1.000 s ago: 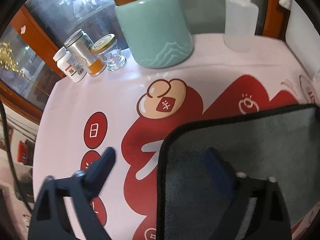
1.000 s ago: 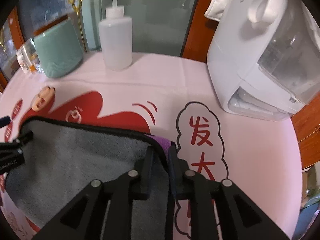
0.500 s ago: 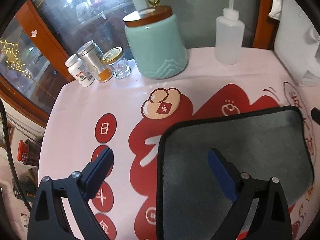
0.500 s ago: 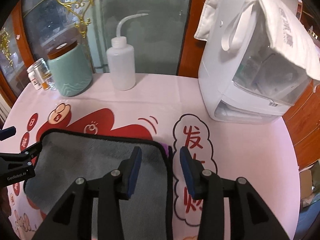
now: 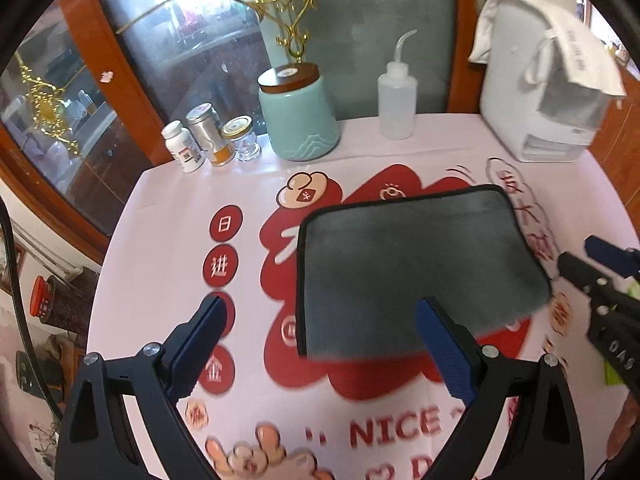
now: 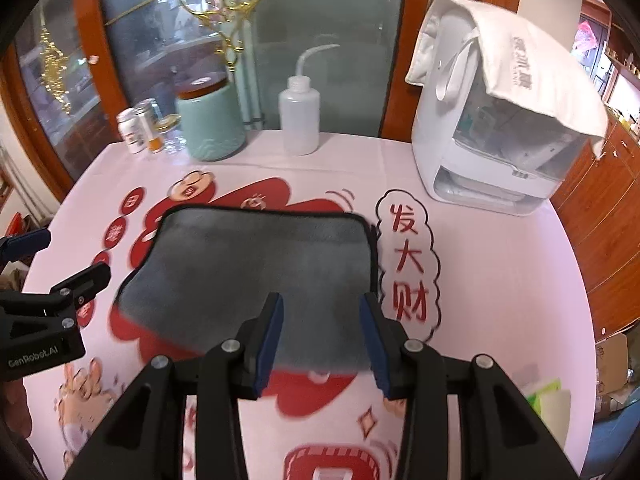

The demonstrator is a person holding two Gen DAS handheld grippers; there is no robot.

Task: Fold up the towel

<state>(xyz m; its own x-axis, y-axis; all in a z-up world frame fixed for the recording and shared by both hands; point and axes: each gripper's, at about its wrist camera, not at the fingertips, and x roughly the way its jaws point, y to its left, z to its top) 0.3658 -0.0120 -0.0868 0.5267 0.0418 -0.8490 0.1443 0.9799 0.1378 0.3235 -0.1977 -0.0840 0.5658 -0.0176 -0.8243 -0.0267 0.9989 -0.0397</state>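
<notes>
Covering the table is a pink tablecloth (image 6: 500, 280) with red print; grey towel (image 6: 256, 264) lies flat at its centre, black-edged, held by neither claw. White appliance (image 6: 492, 152) stands far right, teal jar (image 5: 298, 120) and squeeze bottle (image 6: 300, 116) at back. Left gripper (image 5: 320, 344) spread wide above towel's near-left corner; right gripper (image 6: 322, 336) spread, hovering over near-right edge

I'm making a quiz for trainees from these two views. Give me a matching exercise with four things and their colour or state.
Things:
1. towel
2. jar
3. squeeze bottle
4. left claw

States:
A. pale green with a brown lid
B. open, holding nothing
C. grey, lying flat on the table
D. translucent white with a bent spout

Pairs: 1-C, 2-A, 3-D, 4-B
</notes>
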